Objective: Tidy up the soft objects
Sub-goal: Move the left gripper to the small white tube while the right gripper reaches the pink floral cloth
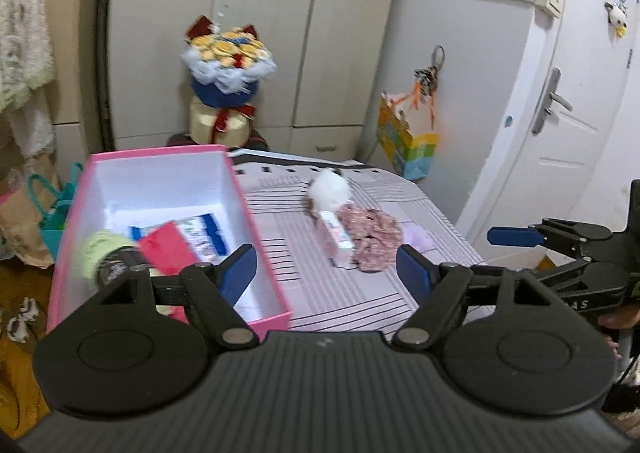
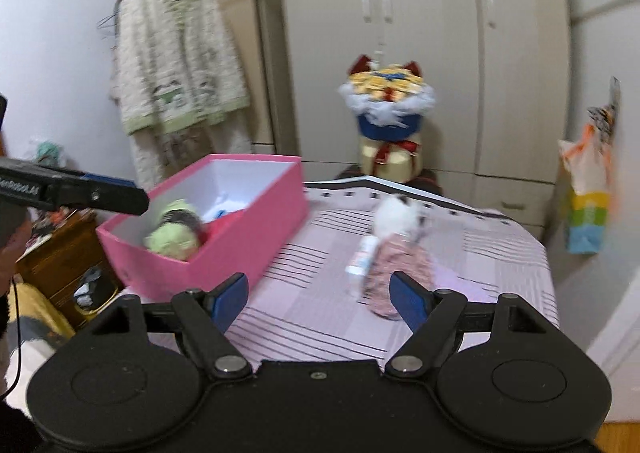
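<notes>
I'm holding both grippers, left (image 1: 328, 273) and right (image 2: 320, 299), released and empty; green sock roll (image 2: 173, 239) is sitting in the pink box (image 2: 248, 229), white plush (image 2: 394, 217) and floral scrunchie (image 2: 394, 265) are waiting on the bed (image 2: 500, 253).

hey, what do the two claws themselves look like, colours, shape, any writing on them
Both the left claw and right claw are matte black with round pivot discs, silver rivets, angled linkage arms and flat blue pads. White lettering runs along each side, too blurred to read. A thin black cable trails nearby.
</notes>
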`<state>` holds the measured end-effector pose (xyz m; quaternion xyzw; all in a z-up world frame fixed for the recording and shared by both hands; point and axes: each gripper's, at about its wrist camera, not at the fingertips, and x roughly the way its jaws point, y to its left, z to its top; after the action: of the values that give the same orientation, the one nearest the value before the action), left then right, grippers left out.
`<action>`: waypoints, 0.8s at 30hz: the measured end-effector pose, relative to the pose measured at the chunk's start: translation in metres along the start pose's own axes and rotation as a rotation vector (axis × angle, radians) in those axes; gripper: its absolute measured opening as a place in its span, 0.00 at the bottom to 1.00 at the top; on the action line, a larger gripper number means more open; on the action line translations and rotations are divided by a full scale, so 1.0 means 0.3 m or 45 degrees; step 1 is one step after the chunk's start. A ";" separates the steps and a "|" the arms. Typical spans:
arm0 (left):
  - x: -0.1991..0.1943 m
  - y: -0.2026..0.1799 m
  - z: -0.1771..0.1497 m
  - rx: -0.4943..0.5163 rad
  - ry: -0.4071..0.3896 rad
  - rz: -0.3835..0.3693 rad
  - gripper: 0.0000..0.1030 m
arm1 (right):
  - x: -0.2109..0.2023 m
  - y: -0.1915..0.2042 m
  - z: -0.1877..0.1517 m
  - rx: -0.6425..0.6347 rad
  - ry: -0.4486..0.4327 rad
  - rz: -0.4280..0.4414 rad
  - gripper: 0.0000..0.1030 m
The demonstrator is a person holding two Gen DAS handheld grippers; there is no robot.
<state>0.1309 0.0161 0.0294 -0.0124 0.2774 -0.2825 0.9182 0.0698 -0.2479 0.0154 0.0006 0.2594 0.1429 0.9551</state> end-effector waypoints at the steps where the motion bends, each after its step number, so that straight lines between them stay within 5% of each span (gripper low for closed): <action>1: 0.022 -0.011 0.002 0.005 0.005 -0.008 0.74 | 0.011 -0.024 -0.006 0.010 -0.005 -0.011 0.79; 7: 0.163 -0.121 0.006 0.078 0.012 0.002 0.73 | 0.109 -0.111 -0.050 -0.017 -0.059 -0.084 0.79; 15: 0.379 -0.179 0.005 0.016 0.014 0.011 0.70 | 0.289 -0.157 -0.083 -0.257 0.041 -0.056 0.79; 24: 0.665 -0.145 0.009 -0.082 0.095 0.100 0.54 | 0.475 -0.182 -0.090 -0.453 0.099 -0.041 0.76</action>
<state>0.2472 -0.1258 -0.0607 -0.0203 0.3207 -0.2376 0.9167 0.1890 -0.2633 -0.0826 -0.1780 0.2669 0.1709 0.9316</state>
